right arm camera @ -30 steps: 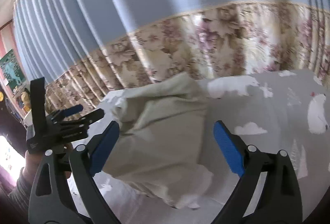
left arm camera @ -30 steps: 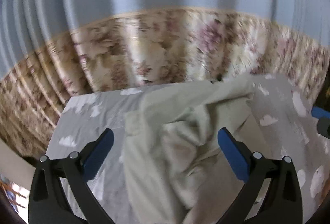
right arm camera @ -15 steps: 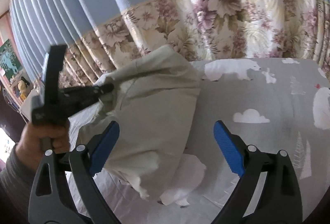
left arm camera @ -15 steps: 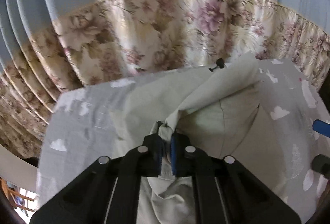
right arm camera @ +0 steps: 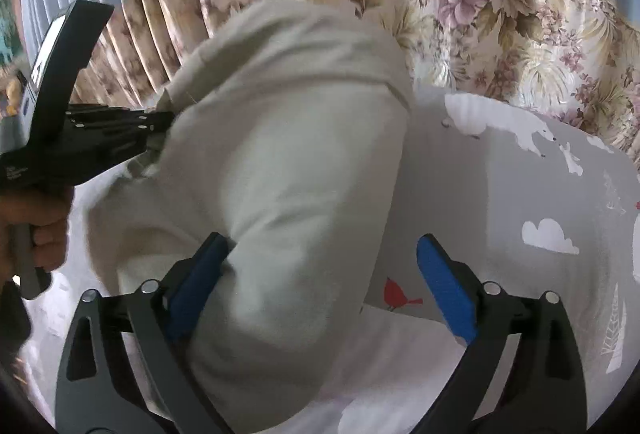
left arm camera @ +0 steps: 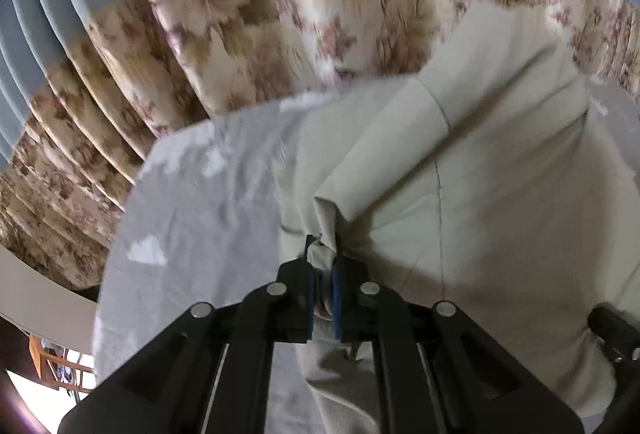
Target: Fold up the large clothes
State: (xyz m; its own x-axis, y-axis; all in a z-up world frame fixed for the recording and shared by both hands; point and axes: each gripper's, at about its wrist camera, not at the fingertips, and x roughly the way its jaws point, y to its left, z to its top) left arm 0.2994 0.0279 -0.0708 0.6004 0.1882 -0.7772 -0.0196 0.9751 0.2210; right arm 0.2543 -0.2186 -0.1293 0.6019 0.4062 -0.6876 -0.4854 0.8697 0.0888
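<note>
While L gripper (left arm camera: 323,284) pinches a fold of pale garment (left arm camera: 472,170) at 6 o'clock, R gripper (right arm camera: 320,274) gapes wide w/ cloth between pads, on grey sheet (right arm camera: 500,194).

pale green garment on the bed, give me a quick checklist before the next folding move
1. Left gripper shut on a bunch of the pale green garment: ok.
2. Right gripper has cloth between its blue pads: ok, but it is open and grips nothing.
3. Garment lying flat: not ok, it is bunched and partly lifted.
4. Bare grey printed bedsheet beside the garment to lay it on: ok.
5. Which part of the garment is pinched: cannot tell.
</note>
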